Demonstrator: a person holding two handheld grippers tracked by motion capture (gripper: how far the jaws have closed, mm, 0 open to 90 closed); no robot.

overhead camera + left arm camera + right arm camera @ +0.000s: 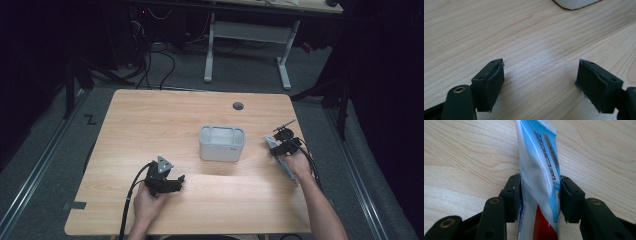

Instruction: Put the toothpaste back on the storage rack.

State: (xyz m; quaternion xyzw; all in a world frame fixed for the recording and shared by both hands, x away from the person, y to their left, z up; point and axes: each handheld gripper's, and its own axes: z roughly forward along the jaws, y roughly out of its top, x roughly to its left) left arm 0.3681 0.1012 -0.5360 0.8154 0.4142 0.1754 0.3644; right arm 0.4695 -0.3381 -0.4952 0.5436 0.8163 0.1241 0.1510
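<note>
our right hand-held gripper [539, 195] seems to pinch the tube [541, 170] by its soft edges; it may buckle and slip. the left hand-held gripper [540, 82] gapes empty.

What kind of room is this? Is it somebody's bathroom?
Probably not a bathroom. It looks more like a lab or workshop: a wooden table stands on grey carpet, cables trail across the floor behind it, and dark curtains hang around. The toothpaste tube and grey box look like practice items.
</note>
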